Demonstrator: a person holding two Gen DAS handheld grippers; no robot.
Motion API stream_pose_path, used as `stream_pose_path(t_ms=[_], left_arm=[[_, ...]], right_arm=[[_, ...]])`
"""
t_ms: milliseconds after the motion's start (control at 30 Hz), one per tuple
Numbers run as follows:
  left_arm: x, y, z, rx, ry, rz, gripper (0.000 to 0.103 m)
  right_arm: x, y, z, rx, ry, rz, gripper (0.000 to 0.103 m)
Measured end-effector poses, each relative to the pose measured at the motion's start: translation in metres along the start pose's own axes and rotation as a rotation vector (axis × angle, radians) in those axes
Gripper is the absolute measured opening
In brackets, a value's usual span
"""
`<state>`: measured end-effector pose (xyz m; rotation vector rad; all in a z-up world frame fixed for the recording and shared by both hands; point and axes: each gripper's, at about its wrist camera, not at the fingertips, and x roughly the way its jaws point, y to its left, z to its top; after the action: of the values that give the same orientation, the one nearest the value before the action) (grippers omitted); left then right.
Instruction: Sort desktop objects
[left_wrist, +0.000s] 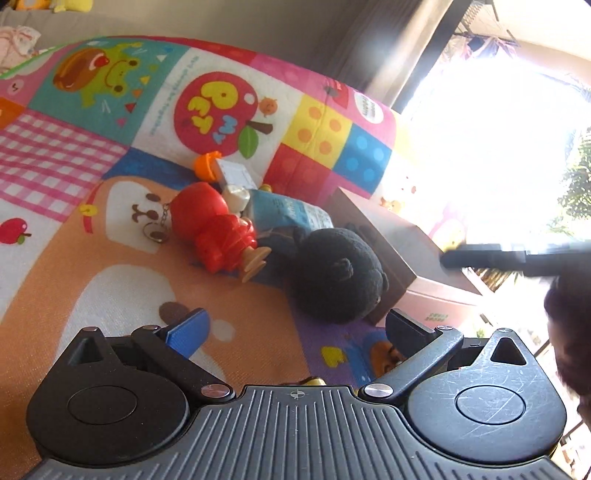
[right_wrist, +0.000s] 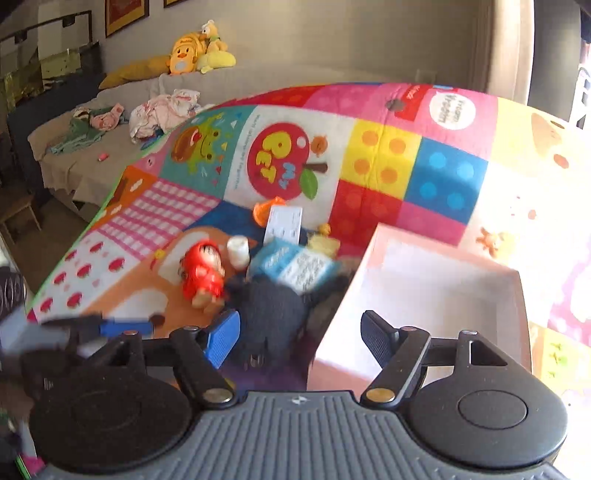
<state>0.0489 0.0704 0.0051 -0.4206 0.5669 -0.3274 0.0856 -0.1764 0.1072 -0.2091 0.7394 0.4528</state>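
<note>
A pile of small objects lies on a colourful play mat: a red doll figure, a black plush toy, a blue-and-white pouch, a small white bottle, and an orange-capped item with a white card. A pink open box stands to their right. My left gripper is open and empty, just short of the plush. My right gripper is open and empty, above the plush and the box's near-left corner. The doll and pouch look blurred in the right wrist view.
A grey sofa with clothes and yellow plush toys stands behind the mat. A bright window glares at the right. The left gripper's blue finger shows at the right view's left edge.
</note>
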Motion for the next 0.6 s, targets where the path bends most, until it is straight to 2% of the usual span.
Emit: stream_pose_path(t_ms=[133, 167, 233, 300, 333, 400, 467, 600], left_arm=[[-0.017, -0.003, 0.006, -0.029, -0.098, 0.067, 0.103], [-0.024, -0.005, 0.007, -0.033, -0.115, 0.073, 0.103], [-0.035, -0.013, 0.006, 0.005, -0.108, 0.078, 0.103], [-0.041, -0.026, 0.0, 0.094, -0.051, 0.095, 0.103], [-0.043, -0.031, -0.004, 0.131, -0.02, 0.104, 0.103], [-0.047, -0.042, -0.018, 0.204, 0.042, 0.133, 0.103], [-0.051, -0.049, -0.028, 0.236, 0.079, 0.174, 0.103], [-0.055, -0.056, -0.04, 0.21, 0.145, 0.245, 0.103]], right_arm=[[0.014, 0.013, -0.06, -0.02, 0.086, -0.019, 0.073], [0.016, 0.014, -0.068, -0.039, 0.085, -0.054, 0.073], [0.019, 0.011, -0.081, -0.075, 0.031, -0.202, 0.074], [0.019, 0.0, -0.085, -0.049, -0.004, -0.327, 0.075], [0.018, -0.009, -0.087, 0.001, -0.012, -0.347, 0.075], [0.012, -0.025, -0.09, 0.11, -0.01, -0.291, 0.078], [0.006, -0.035, -0.098, 0.189, -0.011, -0.209, 0.086], [0.001, -0.029, -0.116, 0.191, -0.029, -0.179, 0.098]])
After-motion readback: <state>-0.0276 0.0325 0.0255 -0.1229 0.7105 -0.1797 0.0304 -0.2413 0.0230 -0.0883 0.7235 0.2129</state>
